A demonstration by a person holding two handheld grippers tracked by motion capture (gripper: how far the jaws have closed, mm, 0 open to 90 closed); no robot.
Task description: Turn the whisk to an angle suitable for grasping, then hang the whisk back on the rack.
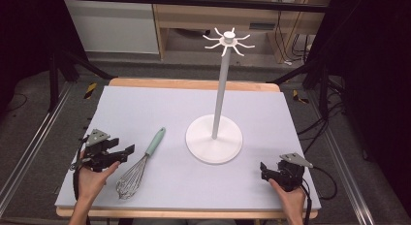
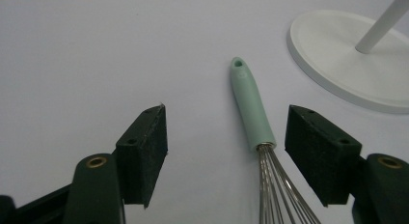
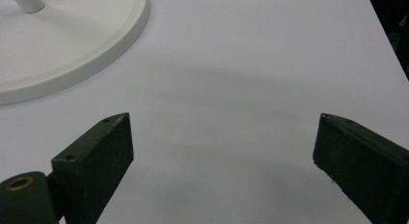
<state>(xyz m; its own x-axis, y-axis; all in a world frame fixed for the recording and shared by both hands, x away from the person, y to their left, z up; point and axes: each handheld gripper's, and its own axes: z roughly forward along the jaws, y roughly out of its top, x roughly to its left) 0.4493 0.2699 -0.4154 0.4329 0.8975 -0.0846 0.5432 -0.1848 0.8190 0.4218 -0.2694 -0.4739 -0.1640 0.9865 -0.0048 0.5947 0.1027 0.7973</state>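
A whisk [image 1: 140,164] with a mint-green handle [image 2: 251,105] and wire head lies flat on the pale mat, handle pointing away from me. My left gripper [image 1: 127,151] rests just left of it, open; in the left gripper view the left gripper [image 2: 224,137] has the handle's lower end lying between its jaws, nearer the right one, untouched. A white stand [image 1: 214,137] with a round base, a tall pole and hooks at the top [image 1: 228,40] stands mid-table. My right gripper [image 1: 263,169] sits open at the near right; in the right gripper view the right gripper [image 3: 222,147] holds nothing.
The pale mat [image 1: 145,108] covers a wooden table [image 1: 194,83] whose edge shows at the back. The stand's base [image 3: 72,45] lies to the upper left of the right gripper. Dark floor, rails and cables surround the table.
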